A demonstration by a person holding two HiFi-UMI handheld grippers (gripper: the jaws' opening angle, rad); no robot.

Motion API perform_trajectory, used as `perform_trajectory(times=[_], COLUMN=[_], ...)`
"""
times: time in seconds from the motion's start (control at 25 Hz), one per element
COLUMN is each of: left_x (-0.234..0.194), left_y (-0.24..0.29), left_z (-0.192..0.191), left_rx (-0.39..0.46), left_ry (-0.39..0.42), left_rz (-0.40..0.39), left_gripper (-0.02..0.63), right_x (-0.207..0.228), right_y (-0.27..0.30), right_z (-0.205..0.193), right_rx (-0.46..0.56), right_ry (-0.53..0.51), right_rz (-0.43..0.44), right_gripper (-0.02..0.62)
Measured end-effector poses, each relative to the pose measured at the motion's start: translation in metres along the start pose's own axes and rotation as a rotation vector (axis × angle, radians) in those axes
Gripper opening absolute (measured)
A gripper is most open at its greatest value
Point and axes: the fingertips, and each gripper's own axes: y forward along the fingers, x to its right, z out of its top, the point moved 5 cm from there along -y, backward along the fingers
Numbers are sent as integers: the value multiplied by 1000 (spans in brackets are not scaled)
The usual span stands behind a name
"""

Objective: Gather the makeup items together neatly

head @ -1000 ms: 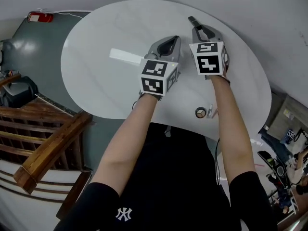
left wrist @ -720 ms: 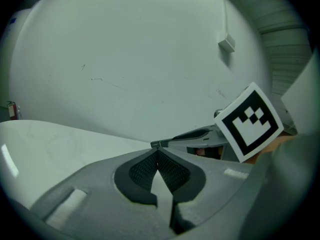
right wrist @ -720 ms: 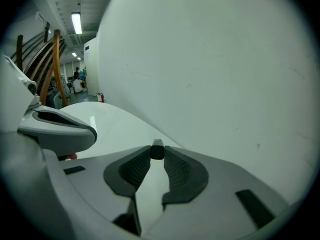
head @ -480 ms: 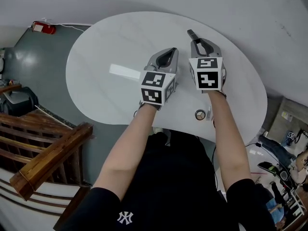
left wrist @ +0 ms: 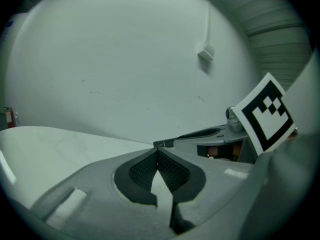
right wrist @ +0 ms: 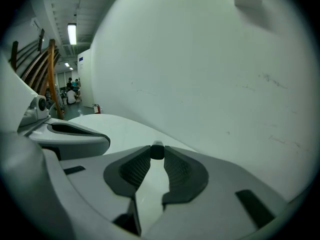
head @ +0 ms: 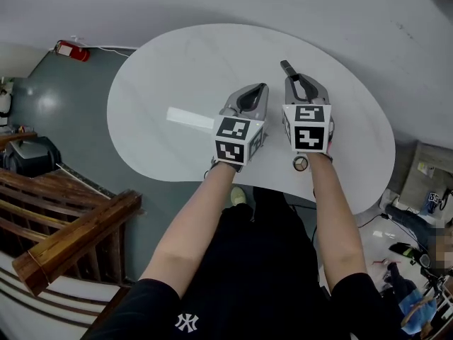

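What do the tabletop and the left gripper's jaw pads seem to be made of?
The tabletop looks white and glossy, with a sharp light reflection: likely laminate or painted board. The pads on the left gripper are matte black with fine cross-hatching: probably rubber.

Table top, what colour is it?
The table is plain white; head view shows it best.

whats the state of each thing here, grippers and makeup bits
left gripper: shut, nothing between the jaws
right gripper: shut on the small dark stick
small dark stick: pinched at the jaw tips
small round item: lying on the table, near its front edge
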Motion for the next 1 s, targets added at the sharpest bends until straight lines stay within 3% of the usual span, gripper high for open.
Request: perform_trajectory(times=[0.44, 1.0], left_x=[43, 87], left_y=[-57, -101], left_z=[-24, -74], left_rx=[11, -40], left_ry=[32, 92], left_rz=[-52, -119], left_gripper=[8, 8], right_x=[-27, -63], right_y=[-81, -143], right_z=[-36, -127], right_rx=[62, 64], right_ry=[66, 174], right_rz=[-69, -140], right_gripper=[95, 95])
